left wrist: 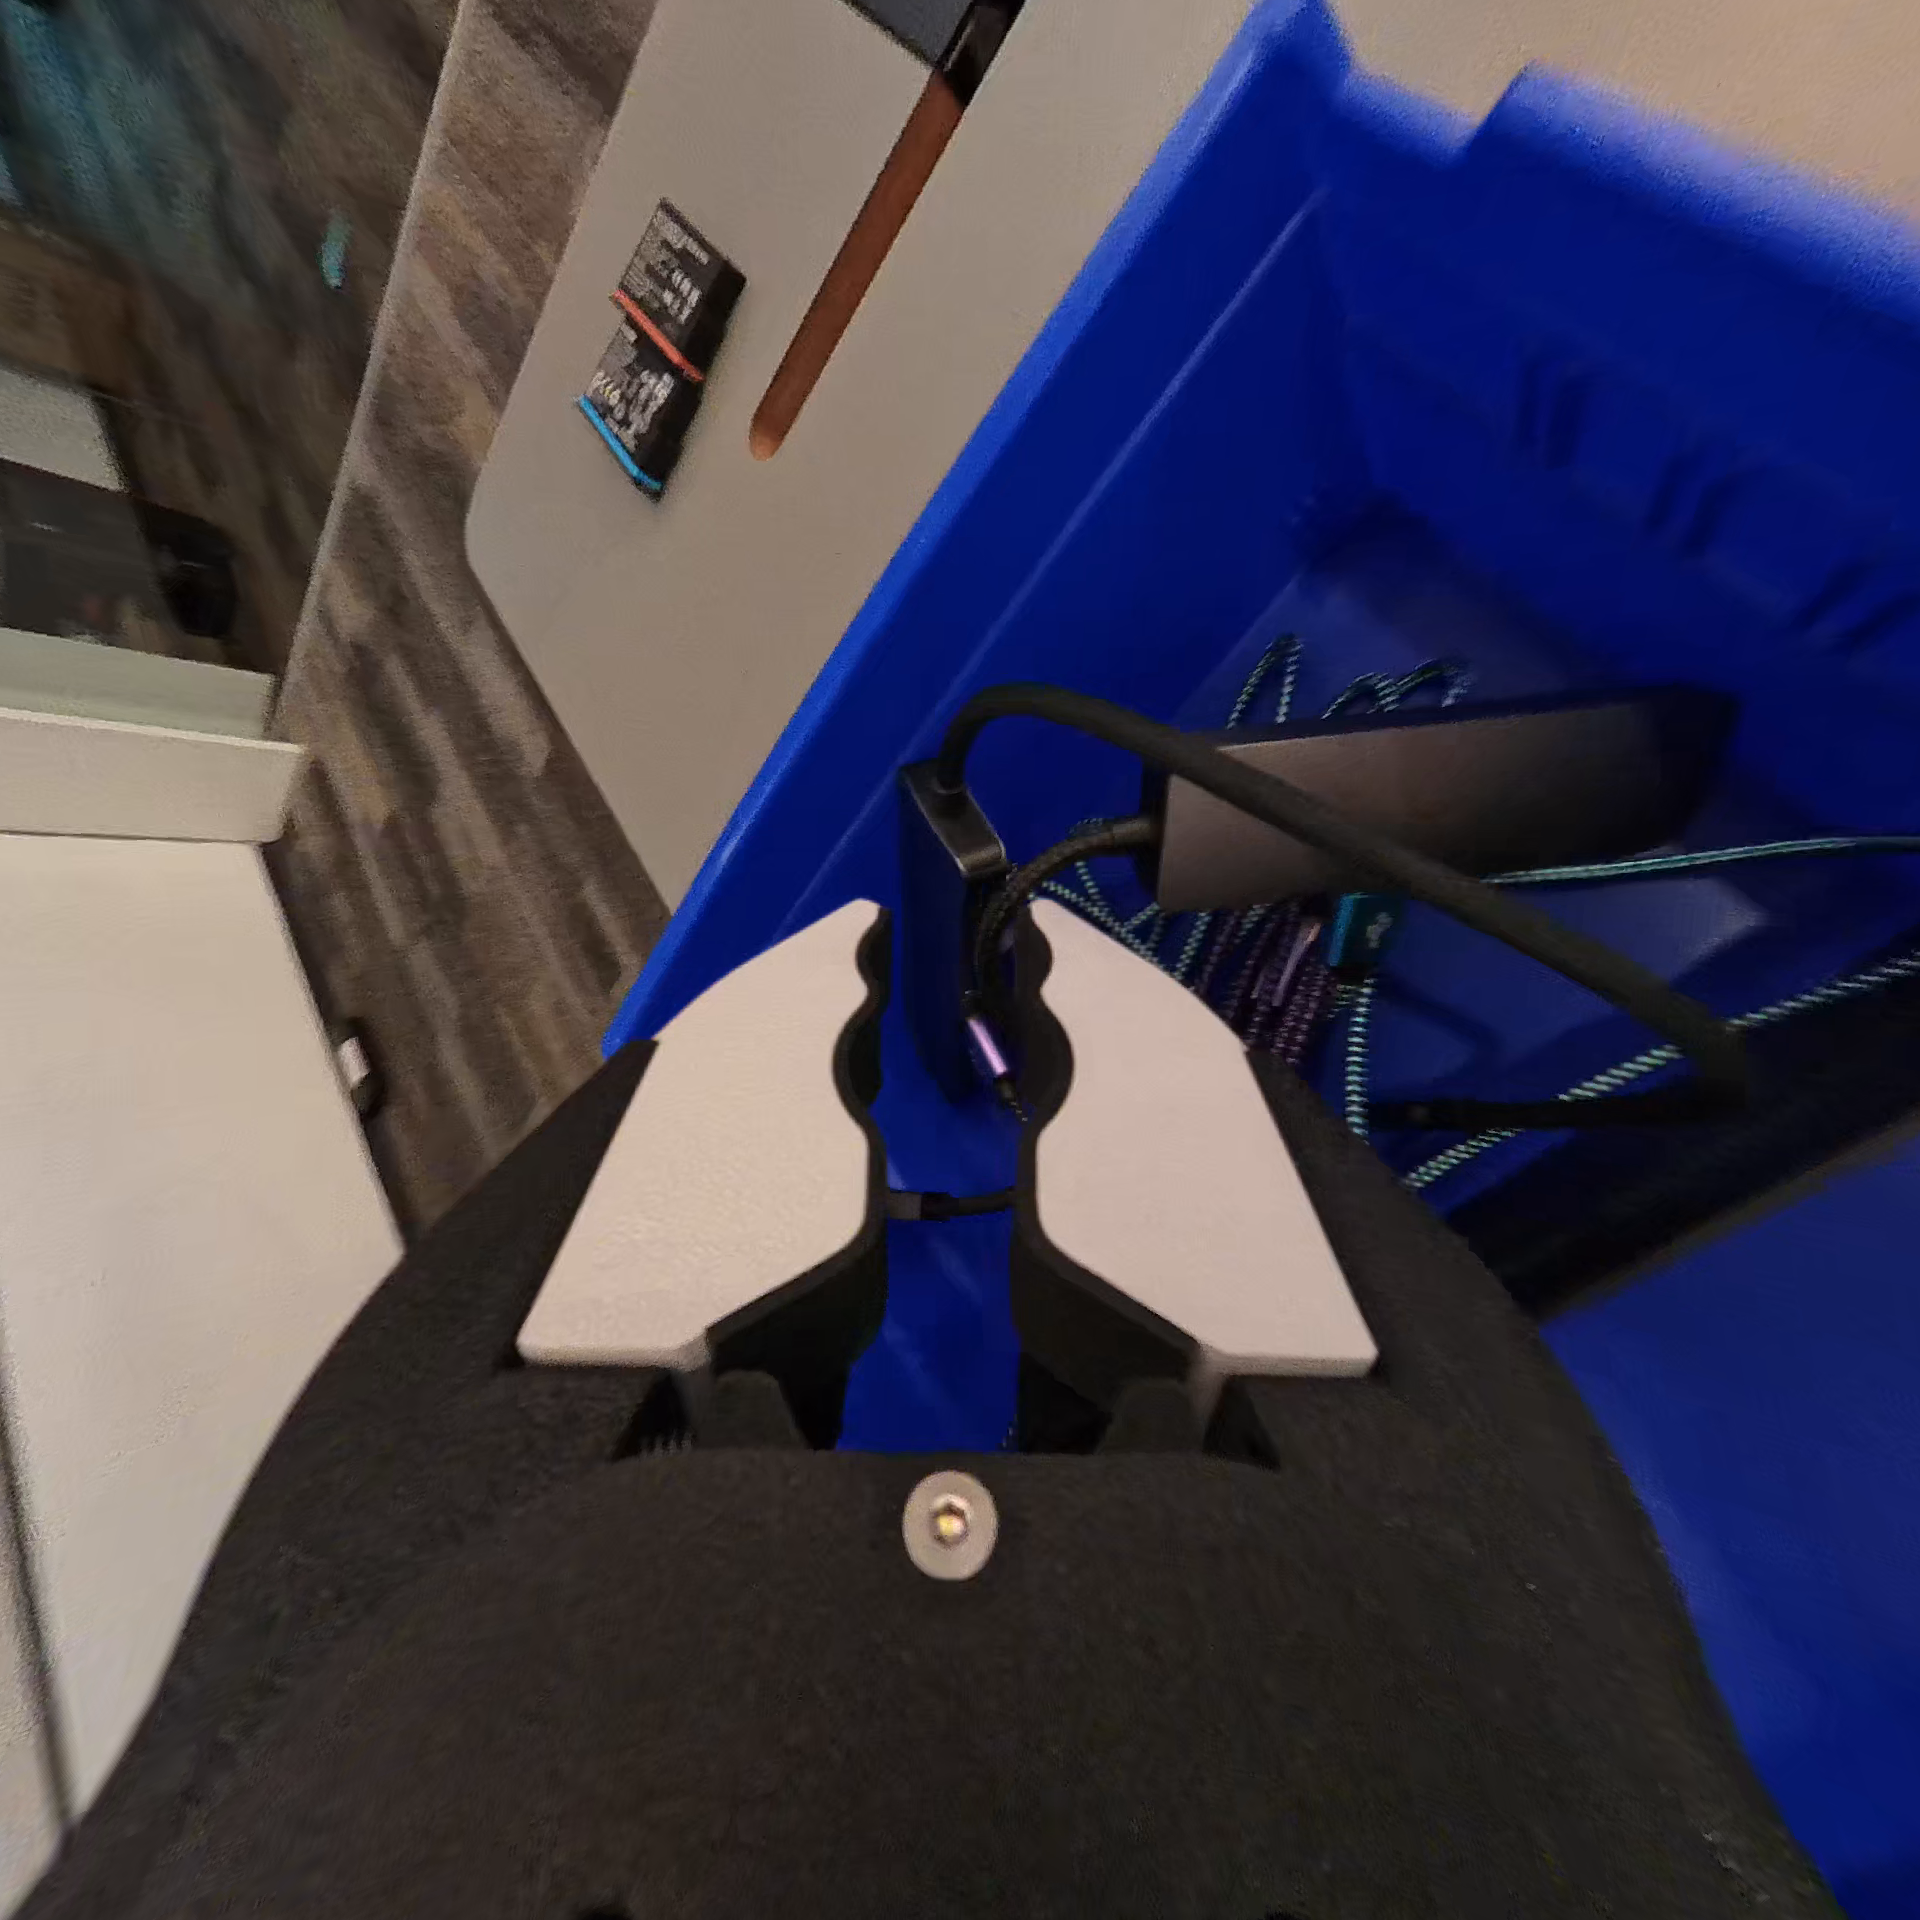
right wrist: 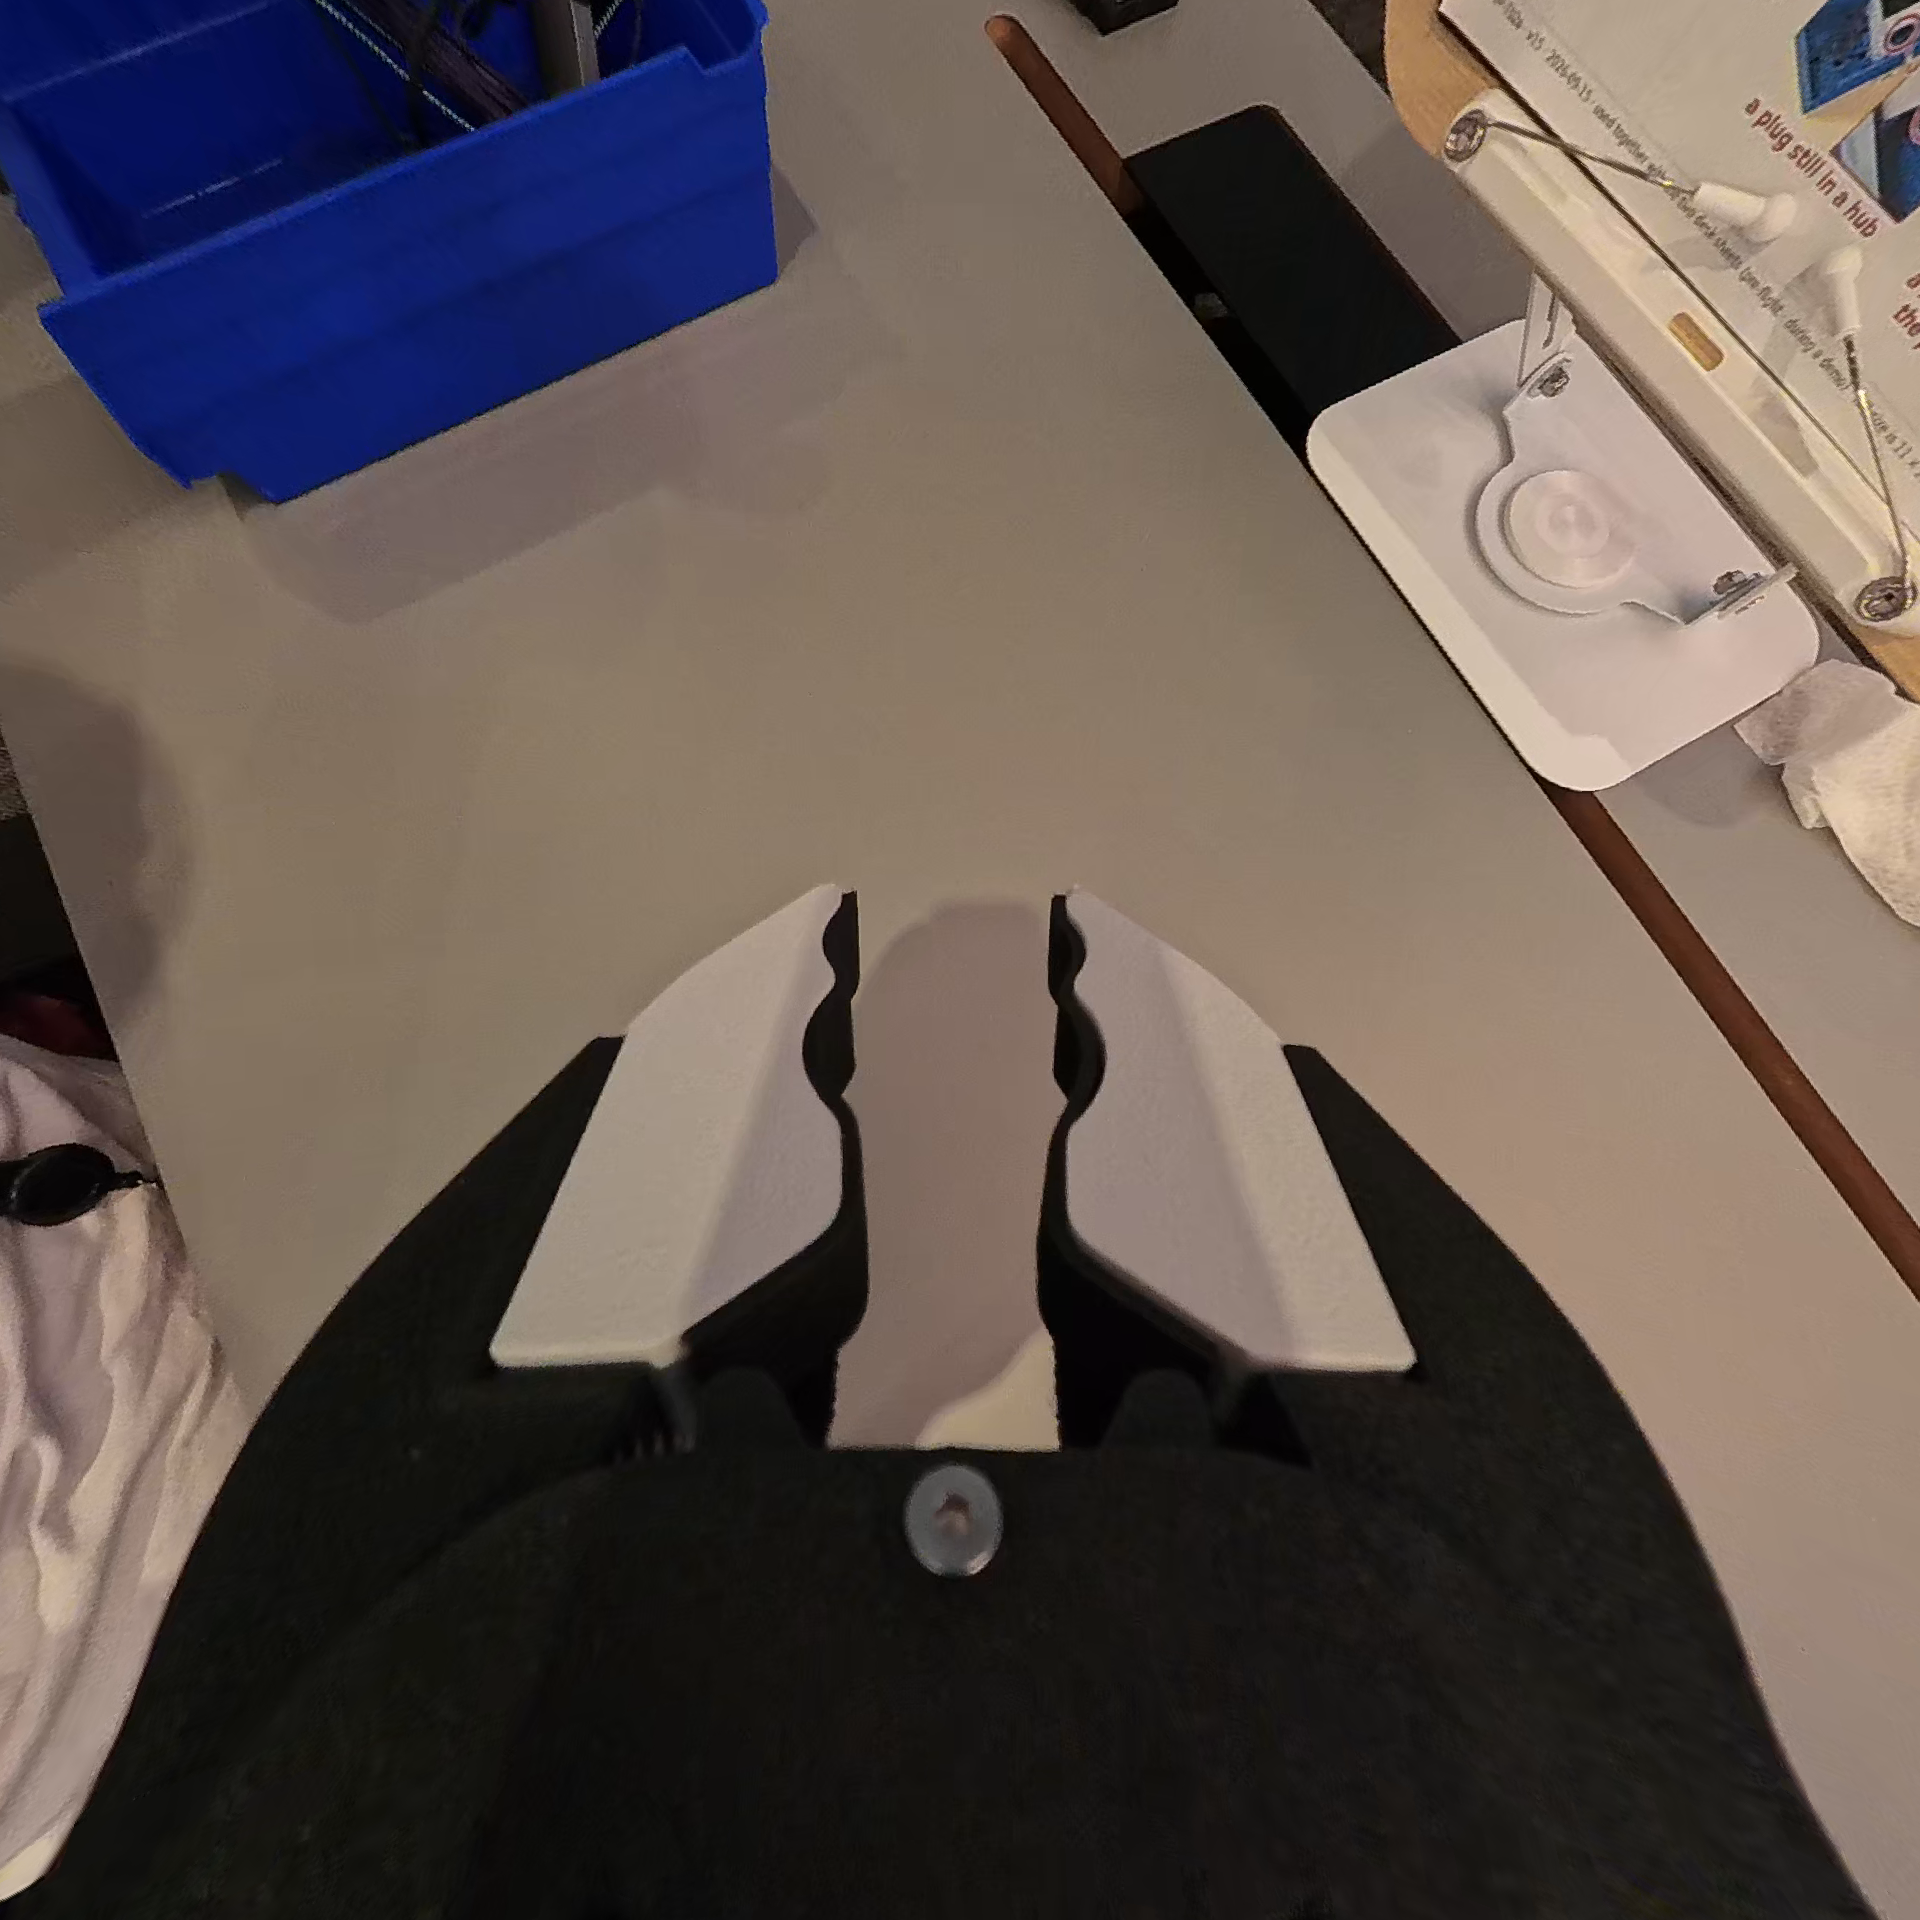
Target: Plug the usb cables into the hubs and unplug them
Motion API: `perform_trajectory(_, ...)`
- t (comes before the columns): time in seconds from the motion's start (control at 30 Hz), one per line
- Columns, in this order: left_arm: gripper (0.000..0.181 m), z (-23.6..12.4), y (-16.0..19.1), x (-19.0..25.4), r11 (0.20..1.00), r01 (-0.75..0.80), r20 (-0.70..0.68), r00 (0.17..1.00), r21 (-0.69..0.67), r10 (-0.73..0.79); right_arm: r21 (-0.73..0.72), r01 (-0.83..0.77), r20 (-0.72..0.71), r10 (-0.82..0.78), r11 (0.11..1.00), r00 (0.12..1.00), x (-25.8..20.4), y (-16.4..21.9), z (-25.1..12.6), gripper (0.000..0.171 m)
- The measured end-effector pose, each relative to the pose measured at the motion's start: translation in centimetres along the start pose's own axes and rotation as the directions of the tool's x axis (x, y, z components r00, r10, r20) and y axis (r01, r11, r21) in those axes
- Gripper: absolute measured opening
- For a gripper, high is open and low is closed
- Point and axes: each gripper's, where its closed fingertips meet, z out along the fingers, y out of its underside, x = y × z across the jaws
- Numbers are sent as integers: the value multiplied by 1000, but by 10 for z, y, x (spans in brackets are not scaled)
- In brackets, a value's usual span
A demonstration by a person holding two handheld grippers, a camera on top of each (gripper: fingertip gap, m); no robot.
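- Left gripper [left wrist: 954, 940], centre frame: fingers clamped on a dark grey hub [left wrist: 940, 935] held upright at the blue bin [left wrist: 1039, 582] rim.
- Second hub [left wrist: 1434, 790] right of it, over braided cables [left wrist: 1278, 935] in the bin.
- Right gripper [right wrist: 954, 904]: fingers apart, nothing between, above the grey table [right wrist: 935, 520]; bin upper left.

Grey tabletop [right wrist: 935, 520] with wood edge strip [right wrist: 1766, 1060], grey-brown plank floor [left wrist: 436, 520], white cabinet [left wrist: 156, 1143], dim warm light

left tool [left wrist: 951, 997]: closed, gripping | right tool [right wrist: 954, 935]: parted, empty
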Motion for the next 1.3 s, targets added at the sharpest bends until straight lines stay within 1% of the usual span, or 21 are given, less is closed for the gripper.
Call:
perform_trajectory(0.03, 25, -5, -3, -2, 999, 21, -11, 1000, 25, -21, -4, 3, -2, -3, 1000, 1000, 0, 0, 0, 35)
perform_trajectory(0.1, 21, -14, -7, -10, 995, 73, -17, 997, 70, -72, -18, 8, -6, -8, 1000, 1000, 1, 1, 2, 35)
perform_trajectory(0.17, 14, -19, -5, -31, 992, 93, 62, 993, 80, -98, -28, 10, -4, -11, 1000, 1000, 1, 2, 4, 35)
perform_trajectory(0.23, 13, -15, 5, -44, 999, 35, 143, 989, 23, -38, -27, 8, 3, -8, 1000, 1000, 0, 1, 7, 35)
perform_trajectory(0.3, 13, -4, 11, -42, 999, -30, 156, 987, -27, 34, -26, 7, 10, -7, 1000, 1000, -1, 0, 10, 35)
perform_trajectory(0.4, 15, 15, 20, -27, 992, -86, 115, 989, -96, 97, -31, 11, 21, -10, 999, 1000, -5, 1, 14, 34)
perform_trajectory(0.47, 11, 22, 20, -17, 993, -78, 68, 994, -84, 84, -46, 16, 21, -15, 999, 1000, -6, 2, 15, 34)
perform_trajectory(0.5, 12, 23, 18, -14, 995, -67, 54, 996, -72, 71, -53, 18, 20, -17, 998, 1000, -6, 3, 15, 34)
perform_trajectory(0.6, 9, 24, 18, -12, 998, -27, 27, 999, -55, 29, -61, 18, 17, -17, 998, 1000, -5, 5, 14, 34)
perform_trajectory(0.67, 7, 23, 18, -9, 999, -32, 10, 999, -36, 32, -58, 14, 22, -12, 998, 1000, -4, 4, 14, 34)
perform_trajectory(0.8, 11, 21, 19, -5, 999, -41, -55, 998, -14, 40, -65, 5, 32, -3, 998, 999, -3, 5, 19, 34)
perform_trajectory(0.83, 12, 20, 21, -5, 999, -44, -74, 996, -24, 42, -70, 4, 36, -2, 998, 999, -4, 6, 20, 34)
perform_trajectory(0.9, 16, 20, 32, -3, 993, -78, -112, 991, -88, 68, -77, 8, 41, -5, 997, 999, -4, 6, 24, 34)
perform_trajectory(0.97, 20, 24, 44, -6, 977, -150, -100, 986, -150, 136, -84, 14, 43, -10, 996, 999, -5, 6, 26, 34)
perform_trajectory(1.03, 20, 27, 41, -2, 973, -199, -105, 977, -121, 187, -84, 16, 44, -12, 996, 999, -4, 6, 28, 33)
perform_trajectory(1.07, 17, 28, 36, 2, 976, -197, -117, 976, -93, 186, -84, 15, 44, -11, 996, 999, -4, 5, 29, 33)
perform_trajectory(1.3, 22, 32, 34, 8, 985, -165, -206, 967, -58, 150, -106, 6, 59, 0, 994, 998, -3, 8, 36, 31)
